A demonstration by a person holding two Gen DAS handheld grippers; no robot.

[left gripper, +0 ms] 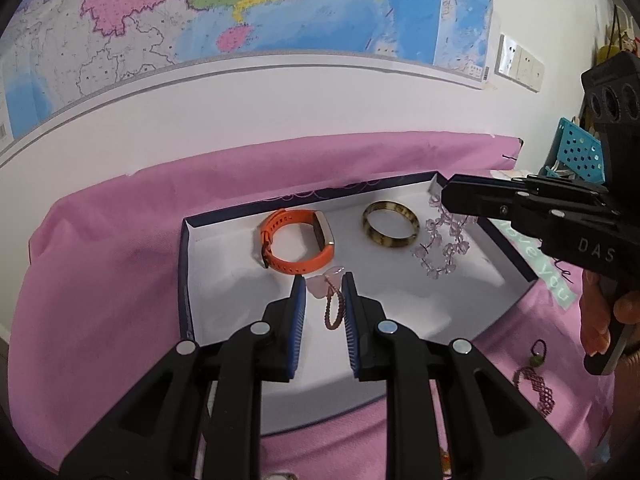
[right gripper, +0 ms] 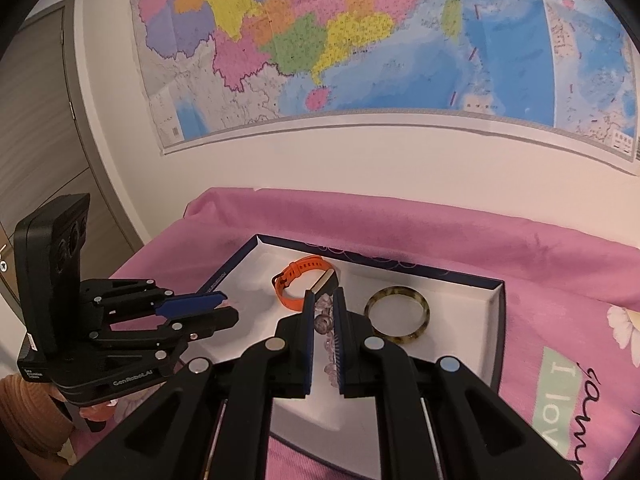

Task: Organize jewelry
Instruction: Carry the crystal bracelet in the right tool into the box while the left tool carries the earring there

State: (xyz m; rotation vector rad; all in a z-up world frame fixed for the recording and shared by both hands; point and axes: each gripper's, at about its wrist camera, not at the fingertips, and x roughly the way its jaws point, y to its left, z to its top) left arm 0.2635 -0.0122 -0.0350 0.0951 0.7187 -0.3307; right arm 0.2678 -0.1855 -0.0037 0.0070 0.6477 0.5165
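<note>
Pink crystal beads (left gripper: 442, 246) dangle into the tray (left gripper: 188, 280) by its right wall, beside the tortoiseshell bangle (left gripper: 391, 230); the right gripper (right gripper: 321, 322) is pinched narrowly on the strand. Orange watch (left gripper: 296, 240) sits further left. Left gripper (left gripper: 323, 306) hovers part open over a braided cord bracelet (left gripper: 334, 308) with a pink stone, not gripping it. Another woven bracelet (left gripper: 536, 386) lies outside on the pink cloth (left gripper: 100, 280).
</note>
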